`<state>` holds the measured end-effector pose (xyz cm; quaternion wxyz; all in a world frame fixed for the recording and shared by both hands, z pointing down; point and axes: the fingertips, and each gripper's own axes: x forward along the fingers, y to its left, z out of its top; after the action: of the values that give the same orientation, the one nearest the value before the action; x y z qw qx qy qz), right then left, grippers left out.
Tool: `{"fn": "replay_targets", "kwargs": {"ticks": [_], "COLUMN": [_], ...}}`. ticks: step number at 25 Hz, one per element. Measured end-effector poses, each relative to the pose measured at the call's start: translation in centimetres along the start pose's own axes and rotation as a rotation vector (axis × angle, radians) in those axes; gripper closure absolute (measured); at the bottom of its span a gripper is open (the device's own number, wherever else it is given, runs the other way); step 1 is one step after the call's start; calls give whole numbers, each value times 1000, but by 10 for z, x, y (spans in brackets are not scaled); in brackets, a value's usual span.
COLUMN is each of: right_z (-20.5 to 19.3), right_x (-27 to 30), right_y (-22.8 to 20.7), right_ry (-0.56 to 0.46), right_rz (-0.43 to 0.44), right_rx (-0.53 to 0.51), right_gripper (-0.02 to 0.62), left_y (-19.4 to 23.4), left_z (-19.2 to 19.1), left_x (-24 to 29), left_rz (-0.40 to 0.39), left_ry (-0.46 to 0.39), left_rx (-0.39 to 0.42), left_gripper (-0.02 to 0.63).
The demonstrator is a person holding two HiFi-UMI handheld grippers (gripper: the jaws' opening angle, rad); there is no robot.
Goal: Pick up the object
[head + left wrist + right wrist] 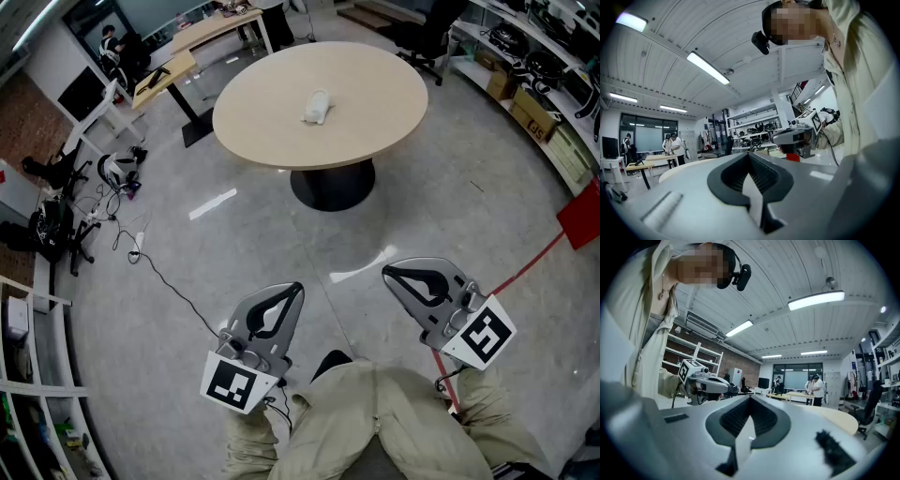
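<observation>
Pickup hasn't really started here, going by the task. The small white lumpy object (pixel 317 107) lies near the middle of the round pale wood bench (pixel 375 75), up at 12 o'clock in the head view, well apart from both tools. The left hand-held gripper (pixel 297 288) at 7 o'clock and the right hand-held gripper (pixel 387 272) at 5 o'clock are both over the grey floor (pixel 253 253). Their jaws are pressed together at the tips with nothing between them.

What could go wrong, imo: if either one reaches the object with the jaws closed like this, it'll just nudge the thing across the smooth top, maybe off the edge. It's too small from here to tell what it is or whether it's soft, so closing off-centre could squeeze it out sideways. There's also a black cable (pixel 164 279) trailing over the floor at 9 o'clock. That looks like a trip risk if the walk-up drifts that way.
</observation>
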<state>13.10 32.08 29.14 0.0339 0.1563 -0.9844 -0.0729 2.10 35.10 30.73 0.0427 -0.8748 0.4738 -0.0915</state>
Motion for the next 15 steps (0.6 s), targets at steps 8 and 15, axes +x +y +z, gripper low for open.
{"fn": "replay_targets", "kwargs": {"ticks": [8, 15], "right_z": [-3, -13], "right_x": [18, 60], "right_y": [-24, -63], "right_ry": [1, 12], "right_rz": [-15, -30], "right_rx": [8, 27], "right_gripper": [600, 600], "left_y": [28, 75], "left_z": [4, -11], "left_x": [24, 57], "left_rz": [-17, -43], "left_ry": [-12, -8], "left_rx": [7, 3], "left_gripper": [600, 600]}}
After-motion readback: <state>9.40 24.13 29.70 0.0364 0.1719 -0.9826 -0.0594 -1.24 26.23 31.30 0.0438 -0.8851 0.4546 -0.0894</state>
